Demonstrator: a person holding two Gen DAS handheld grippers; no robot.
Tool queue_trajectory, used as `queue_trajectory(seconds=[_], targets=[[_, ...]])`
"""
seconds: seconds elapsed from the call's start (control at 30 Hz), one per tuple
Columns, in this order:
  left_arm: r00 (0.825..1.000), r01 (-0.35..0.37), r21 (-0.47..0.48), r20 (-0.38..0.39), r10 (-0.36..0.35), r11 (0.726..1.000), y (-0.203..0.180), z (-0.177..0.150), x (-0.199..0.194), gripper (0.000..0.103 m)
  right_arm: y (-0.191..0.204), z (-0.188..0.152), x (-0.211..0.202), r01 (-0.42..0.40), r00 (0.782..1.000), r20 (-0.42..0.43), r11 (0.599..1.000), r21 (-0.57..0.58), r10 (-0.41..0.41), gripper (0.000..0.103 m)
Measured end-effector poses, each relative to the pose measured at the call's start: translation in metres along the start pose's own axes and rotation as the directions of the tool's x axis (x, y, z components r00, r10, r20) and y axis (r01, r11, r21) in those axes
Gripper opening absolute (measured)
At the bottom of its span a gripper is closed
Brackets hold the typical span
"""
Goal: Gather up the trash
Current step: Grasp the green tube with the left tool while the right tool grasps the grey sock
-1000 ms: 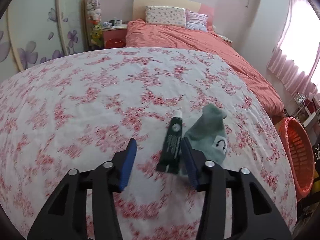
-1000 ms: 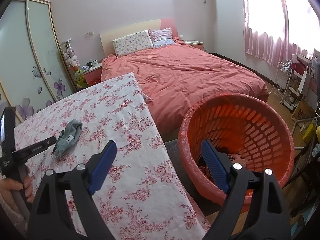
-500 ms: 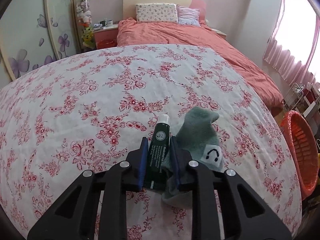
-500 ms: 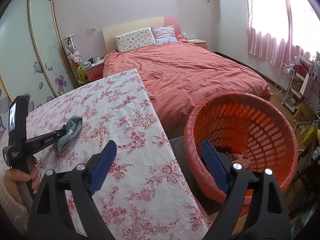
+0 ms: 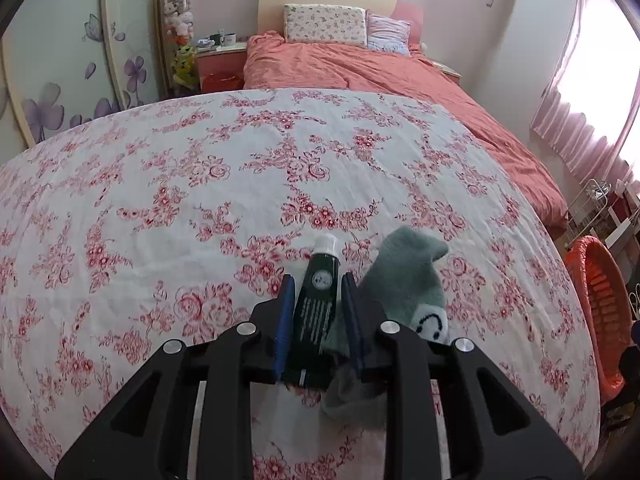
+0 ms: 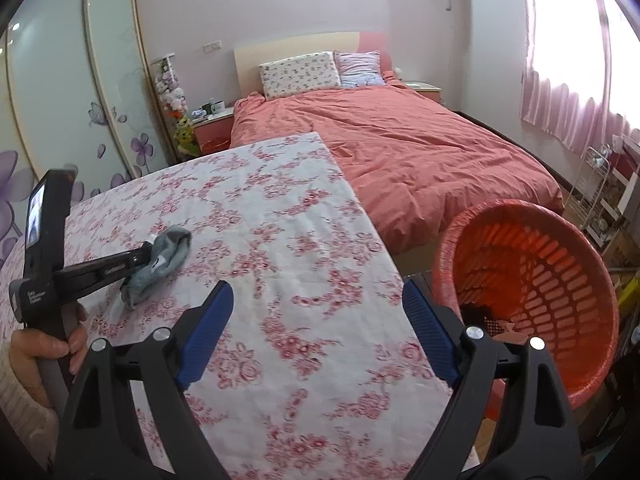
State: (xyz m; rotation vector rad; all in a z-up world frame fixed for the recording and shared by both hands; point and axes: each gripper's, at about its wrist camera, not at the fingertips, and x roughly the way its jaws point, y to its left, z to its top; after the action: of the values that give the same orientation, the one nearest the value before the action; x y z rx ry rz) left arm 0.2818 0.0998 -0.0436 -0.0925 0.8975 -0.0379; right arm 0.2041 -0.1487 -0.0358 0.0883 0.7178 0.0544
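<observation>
Tube (image 5: 318, 304) of dark green, white cap forward, sits clamped between my left gripper (image 5: 318, 316) fingers on the floral tablecloth (image 5: 200, 184), and I worry the grey sock (image 5: 404, 280) touching the right finger snags and rides along to the orange basket (image 6: 532, 280). My right gripper (image 6: 318, 336) hangs spread wide and empty near that basket. A second ago the left fingers stood wide around the tube; now they're pinched on it.

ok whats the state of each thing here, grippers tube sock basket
left gripper: shut on the dark green tube
dark green tube: white cap on, clamped between the blue fingers
grey sock: crumpled on the floral tablecloth, beside the tube
right gripper: open, holding nothing
orange basket: upright beside the table
</observation>
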Motion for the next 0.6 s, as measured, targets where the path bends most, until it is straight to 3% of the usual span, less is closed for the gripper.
queue_trajectory(seconds=[0.1, 0.27, 0.43, 0.6], targets=[[1.000, 0.000, 0.011, 0.000, 0.000, 1.000, 0.001, 0.002, 0.002, 0.019, 0.006, 0.003, 0.003, -0.005, 1.000, 0.000, 1.000, -0.006, 0.005, 0.084], [1.000, -0.004, 0.006, 0.011, 0.004, 1.000, 0.015, 0.002, -0.004, 0.019, 0.022, 0.009, 0.009, -0.024, 1.000, -0.001, 1.000, -0.015, 0.024, 0.084], [0.999, -0.038, -0.033, 0.032, 0.039, 0.999, 0.051, 0.000, -0.016, 0.019, 0.050, 0.016, 0.022, -0.068, 0.998, -0.019, 0.997, -0.031, 0.067, 0.084], [0.995, -0.086, -0.062, 0.045, 0.089, 0.994, 0.087, -0.002, -0.026, 0.019, 0.093, 0.018, 0.042, -0.125, 0.991, -0.062, 0.989, -0.072, 0.121, 0.076]])
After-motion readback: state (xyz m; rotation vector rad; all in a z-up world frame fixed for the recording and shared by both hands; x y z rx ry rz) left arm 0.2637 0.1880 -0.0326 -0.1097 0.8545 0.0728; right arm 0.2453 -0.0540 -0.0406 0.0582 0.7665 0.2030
